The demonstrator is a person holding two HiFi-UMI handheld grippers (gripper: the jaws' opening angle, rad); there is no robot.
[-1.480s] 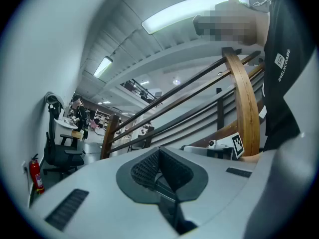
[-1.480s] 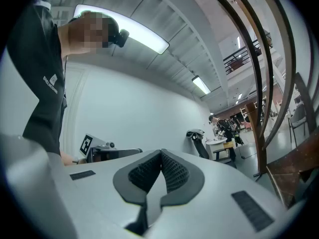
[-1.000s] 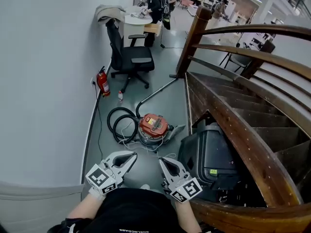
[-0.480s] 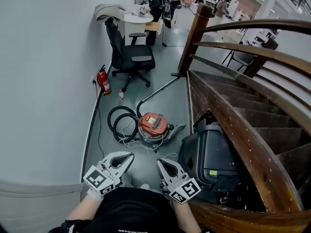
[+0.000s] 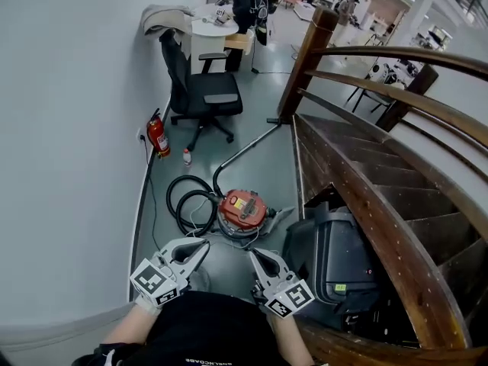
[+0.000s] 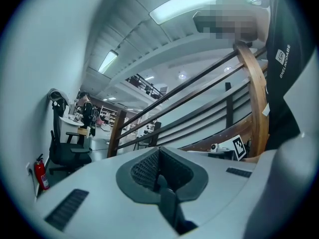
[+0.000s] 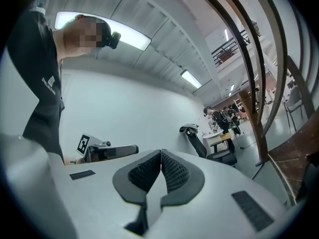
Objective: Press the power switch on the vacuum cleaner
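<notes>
A round orange vacuum cleaner sits on the grey floor in the head view, its black hose coiled at its left and a metal wand running away towards the stair post. My left gripper and right gripper are held close to my body, well short of the vacuum, pointing towards it. In the left gripper view the left gripper has its pads pressed together with nothing between them. The right gripper is likewise shut and empty. Neither gripper view shows the vacuum.
A large black case stands right of the vacuum under the wooden stairs. A black office chair, a red fire extinguisher and a small bottle stand along the wall. People stand by a white table far back.
The view has shifted slightly, so the vacuum sits a little lower and nearer the grippers. Both grippers stay shut and close to my body.
</notes>
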